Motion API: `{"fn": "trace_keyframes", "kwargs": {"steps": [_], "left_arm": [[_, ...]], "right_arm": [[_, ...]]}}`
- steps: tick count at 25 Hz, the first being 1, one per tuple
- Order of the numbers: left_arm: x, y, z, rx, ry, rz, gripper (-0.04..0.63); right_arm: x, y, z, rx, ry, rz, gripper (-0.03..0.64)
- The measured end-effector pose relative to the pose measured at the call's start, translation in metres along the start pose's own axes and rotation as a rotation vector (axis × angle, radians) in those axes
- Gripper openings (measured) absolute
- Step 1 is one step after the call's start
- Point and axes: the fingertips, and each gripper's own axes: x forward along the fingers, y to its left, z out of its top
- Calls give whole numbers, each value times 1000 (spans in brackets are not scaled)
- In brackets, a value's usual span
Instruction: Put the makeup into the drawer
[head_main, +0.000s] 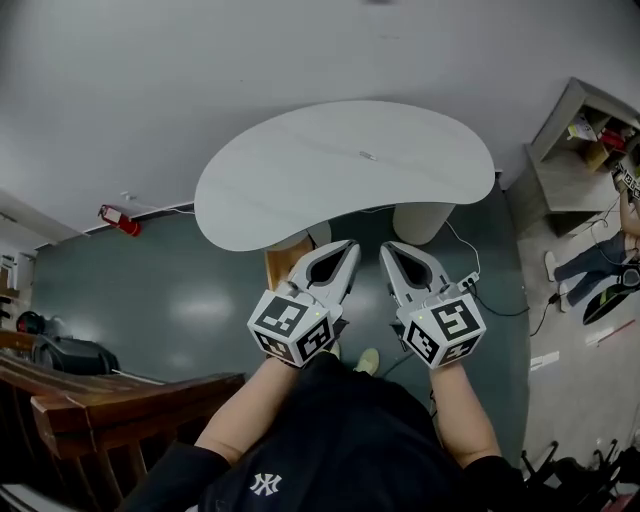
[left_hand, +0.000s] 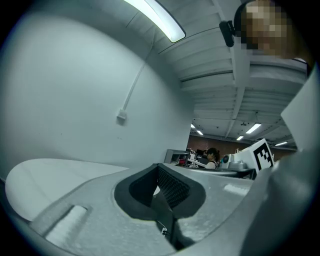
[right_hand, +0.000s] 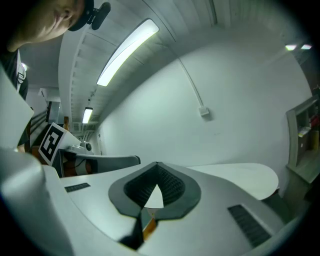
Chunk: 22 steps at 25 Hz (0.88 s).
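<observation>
Seemingly ready to start, the left claw (head_main: 350, 246) and right claw (head_main: 386, 248) hung closed and empty near the white bench (head_main: 300, 170).

Left gripper (head_main: 348, 248): pale grey moulded shell tapering to a point, with a dark inner rim.
Right gripper (head_main: 386, 248): matching pale grey tapered shell.
Jaw lining: black ribbed pads (left_hand: 172, 187).
Marker cubes (head_main: 290, 328): white, with black square codes on each face.
Clothing: black top (head_main: 330, 440), black sleeves (head_main: 175, 470), small white stitched logo (head_main: 264, 485).
</observation>
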Motion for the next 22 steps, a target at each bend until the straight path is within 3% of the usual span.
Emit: {"fn": "trace_keyframes", "kwargs": {"steps": [11, 22], "left_arm": [[21, 27, 1, 9, -11, 14, 9], [73, 82, 0, 42, 11, -15, 9]], "right_arm": [[19, -25, -5, 26, 0, -37, 14], [84, -58, -3, 15, 35, -73, 15]]}}
